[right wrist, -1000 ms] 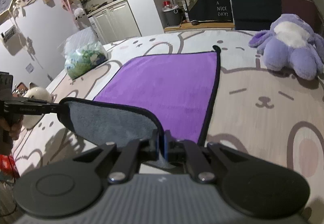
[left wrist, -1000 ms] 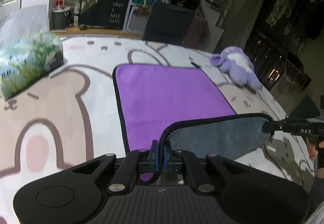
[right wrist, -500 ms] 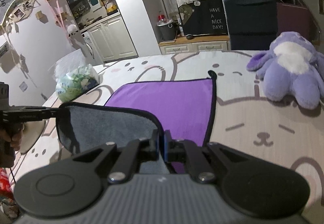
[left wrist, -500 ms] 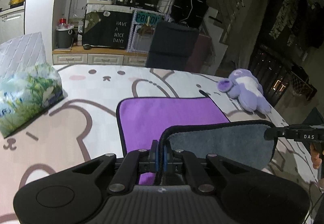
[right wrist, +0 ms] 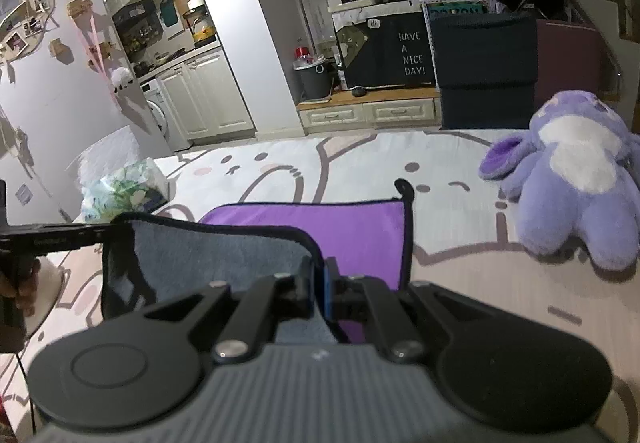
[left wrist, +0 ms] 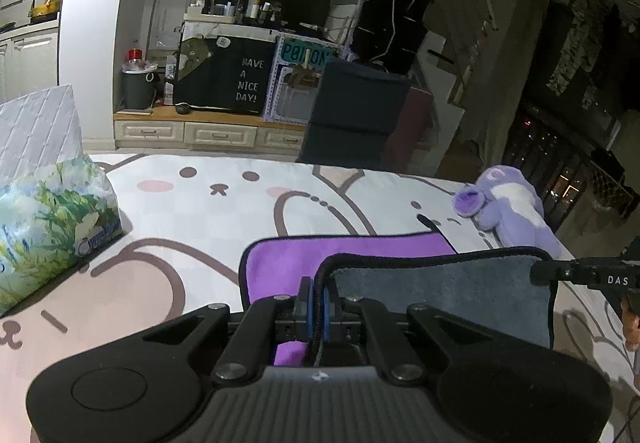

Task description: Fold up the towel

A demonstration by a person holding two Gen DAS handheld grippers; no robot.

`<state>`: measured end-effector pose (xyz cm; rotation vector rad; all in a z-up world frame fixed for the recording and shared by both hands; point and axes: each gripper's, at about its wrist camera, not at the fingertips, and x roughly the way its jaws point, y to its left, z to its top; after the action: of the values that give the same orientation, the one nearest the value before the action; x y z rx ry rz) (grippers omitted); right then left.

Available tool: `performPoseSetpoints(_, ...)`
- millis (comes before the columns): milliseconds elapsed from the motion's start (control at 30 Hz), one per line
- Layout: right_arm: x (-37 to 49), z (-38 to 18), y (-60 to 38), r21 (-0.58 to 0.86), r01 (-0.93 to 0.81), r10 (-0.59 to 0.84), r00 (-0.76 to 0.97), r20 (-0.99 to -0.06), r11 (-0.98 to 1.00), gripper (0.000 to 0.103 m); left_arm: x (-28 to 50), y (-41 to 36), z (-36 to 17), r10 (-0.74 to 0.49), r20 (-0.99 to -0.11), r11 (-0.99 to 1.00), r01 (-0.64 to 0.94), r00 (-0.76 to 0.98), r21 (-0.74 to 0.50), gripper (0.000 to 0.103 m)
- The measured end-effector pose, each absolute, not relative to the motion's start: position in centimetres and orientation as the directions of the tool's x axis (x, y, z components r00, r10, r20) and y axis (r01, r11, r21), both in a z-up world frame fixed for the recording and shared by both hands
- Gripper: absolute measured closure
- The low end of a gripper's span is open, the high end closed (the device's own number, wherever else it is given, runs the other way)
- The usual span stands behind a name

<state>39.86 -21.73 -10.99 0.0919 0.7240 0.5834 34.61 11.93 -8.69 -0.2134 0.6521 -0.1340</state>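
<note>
Towel [left wrist: 440, 291] lifted off bed [left wrist: 224, 219] at near edge, grey underside showing, far purple half lying flat. Left gripper [left wrist: 316, 303] and right gripper [right wrist: 318, 283] clamped on one corner each. Best carried level, corners matched to far edge. Held edge running left-right.

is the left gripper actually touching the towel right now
Touching. The left wrist view shows the left gripper with its blue pads shut on the towel, whose black-trimmed corner passes between them, grey underside lifted.
</note>
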Motion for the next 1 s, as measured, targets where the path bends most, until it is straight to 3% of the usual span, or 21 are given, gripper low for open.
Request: performPoseSetpoints(1000,46.3,-11.5,-19.2,0.231,-0.422,0.474,0.676,-0.564,0.877,0.097,43.0,13.3,-11.0,-0.142,-0.551,0.964,-0.012,0.822,-0.266,0.098)
